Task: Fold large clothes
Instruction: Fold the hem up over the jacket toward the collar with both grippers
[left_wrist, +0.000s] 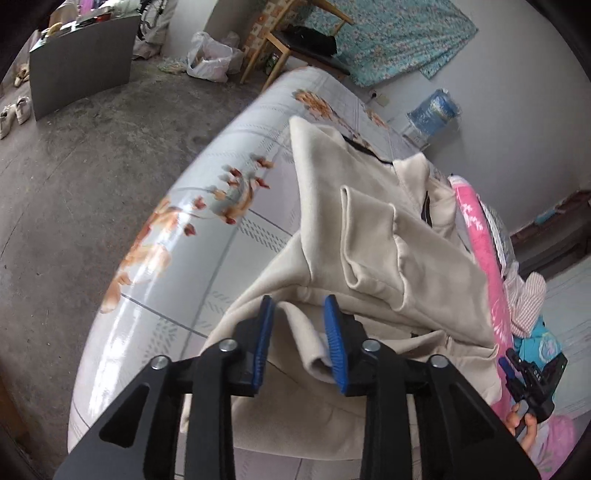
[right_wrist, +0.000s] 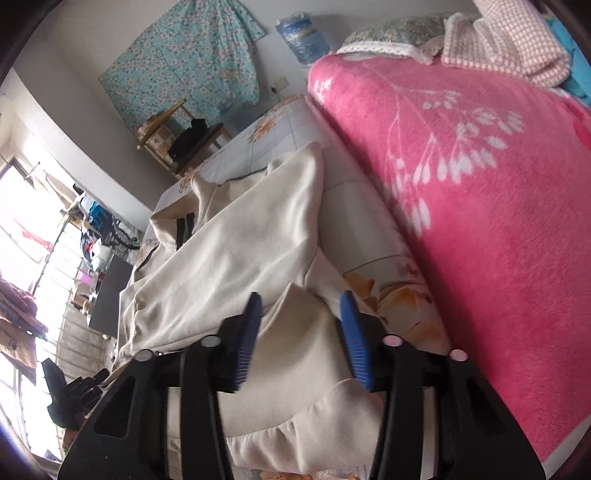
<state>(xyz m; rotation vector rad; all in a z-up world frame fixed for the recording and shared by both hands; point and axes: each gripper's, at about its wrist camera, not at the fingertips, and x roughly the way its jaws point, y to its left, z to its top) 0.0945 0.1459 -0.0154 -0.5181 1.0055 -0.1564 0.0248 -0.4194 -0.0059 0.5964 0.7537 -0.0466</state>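
- Item under work: a cream garment (left_wrist: 373, 236), apparently a zip-front jacket, lying rumpled on the floral bed sheet (left_wrist: 207, 206), just beside the pink blanket (right_wrist: 480, 206).
- Left gripper (left_wrist: 301, 343): jaws parted to a moderate gap; a rolled cream edge, possibly a cuff, lies between the blue pads (left_wrist: 334, 343). Pads do not appear to press it; contact cannot be confirmed.
- Right gripper (right_wrist: 301, 336): jaws well apart, straddling a cream fold near the hem; nothing clamped.
- Step in hand, by judgement: taking hold of the near edge at two points before a fold; the garment is not yet flattened.
- Next move calls for closing both jaws on a single edge, then lifting evenly and carrying it across the body.
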